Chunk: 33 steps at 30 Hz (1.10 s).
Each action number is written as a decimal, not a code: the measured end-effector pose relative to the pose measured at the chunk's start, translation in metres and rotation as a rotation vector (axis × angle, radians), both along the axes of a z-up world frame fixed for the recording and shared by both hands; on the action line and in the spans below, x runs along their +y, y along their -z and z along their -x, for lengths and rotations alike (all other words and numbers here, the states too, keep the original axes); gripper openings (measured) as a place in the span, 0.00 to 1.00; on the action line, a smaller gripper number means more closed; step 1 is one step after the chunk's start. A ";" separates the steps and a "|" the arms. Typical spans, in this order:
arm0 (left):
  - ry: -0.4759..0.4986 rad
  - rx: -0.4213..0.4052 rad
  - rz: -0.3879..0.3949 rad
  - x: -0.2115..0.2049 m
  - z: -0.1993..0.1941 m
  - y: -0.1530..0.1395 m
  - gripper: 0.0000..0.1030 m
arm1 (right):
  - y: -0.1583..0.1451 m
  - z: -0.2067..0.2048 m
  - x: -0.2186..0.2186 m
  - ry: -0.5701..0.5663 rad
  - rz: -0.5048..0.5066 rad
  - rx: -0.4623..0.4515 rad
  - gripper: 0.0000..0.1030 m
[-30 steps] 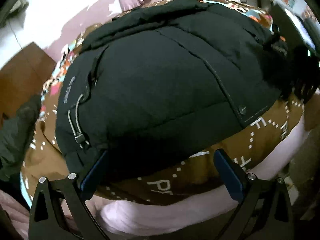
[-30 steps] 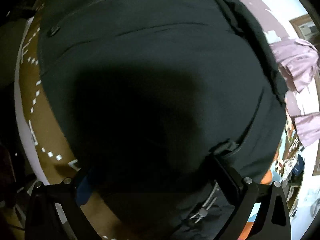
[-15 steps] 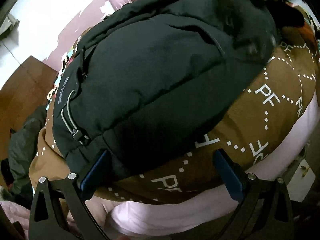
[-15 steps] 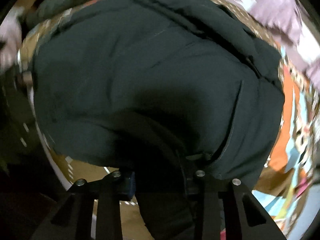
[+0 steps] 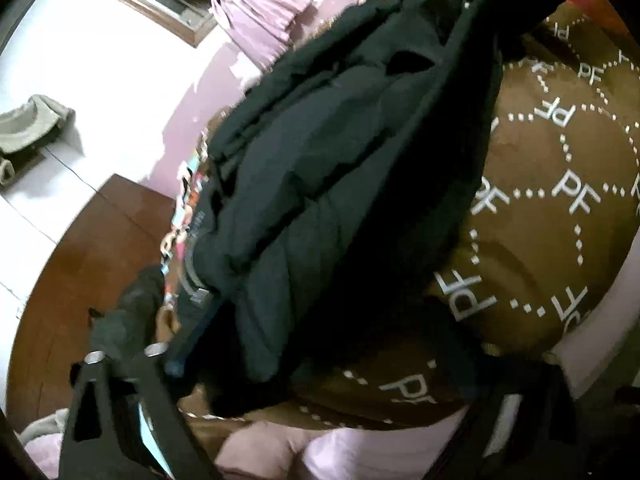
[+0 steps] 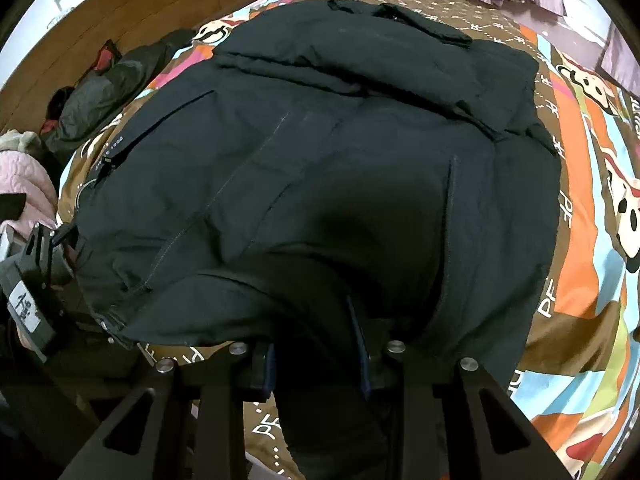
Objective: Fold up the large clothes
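The black padded jacket [image 6: 320,152] lies spread on my bed, over the brown bedspread [image 5: 560,240] printed with white dotted rings and "PF" letters. Its near hem rises into my right tongs [image 6: 316,344], whose two fingers are drawn close together with a thick fold of jacket fabric pinched between them. In the left wrist view the same jacket [image 5: 328,184] hangs as a bunched, slanting ridge, one edge lifted off the bedspread. My left tongs [image 5: 320,364] stand wide apart; the left finger [image 5: 172,360] sits against the jacket's lower corner near a buckle, while the right one is dark and blurred, so I think nothing is clamped there. The left tool [image 6: 36,280] shows at the jacket's left edge in the right wrist view. Beyond lie a grey bundle of clothing [image 6: 100,92], a pink quilted piece [image 6: 24,184], and lilac curtains [image 5: 256,12].
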<state>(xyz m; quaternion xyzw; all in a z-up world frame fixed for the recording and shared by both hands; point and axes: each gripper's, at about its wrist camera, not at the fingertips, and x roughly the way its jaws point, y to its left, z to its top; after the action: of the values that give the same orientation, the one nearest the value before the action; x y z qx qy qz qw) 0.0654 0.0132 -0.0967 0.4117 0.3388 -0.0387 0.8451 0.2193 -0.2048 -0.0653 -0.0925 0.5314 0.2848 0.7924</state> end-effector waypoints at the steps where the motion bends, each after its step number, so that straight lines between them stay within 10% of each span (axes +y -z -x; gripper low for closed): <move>1: 0.003 -0.017 0.016 0.001 -0.001 -0.006 0.60 | -0.003 0.000 -0.002 0.003 -0.007 -0.007 0.27; 11: -0.050 -0.171 0.095 0.010 -0.016 -0.062 0.57 | -0.022 -0.001 -0.020 0.049 -0.063 -0.047 0.27; 15: -0.028 -0.141 0.156 0.001 -0.018 -0.083 0.24 | -0.020 0.005 -0.021 0.022 -0.048 -0.063 0.28; 22: -0.100 -0.089 0.331 -0.010 -0.047 -0.132 0.17 | -0.010 0.020 -0.025 -0.046 -0.015 -0.082 0.31; 26: -0.181 -0.029 0.474 -0.011 -0.067 -0.161 0.17 | 0.003 0.036 -0.019 -0.119 0.037 -0.106 0.48; 33: -0.183 -0.064 0.503 -0.032 -0.079 -0.192 0.16 | 0.036 0.082 0.008 -0.293 0.218 -0.218 0.77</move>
<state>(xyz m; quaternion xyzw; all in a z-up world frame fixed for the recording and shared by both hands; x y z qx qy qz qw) 0.1448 -0.0183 0.0954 0.1577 0.3276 -0.0319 0.9310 0.1374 -0.1968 -0.1011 -0.2842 0.4513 0.3260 0.7806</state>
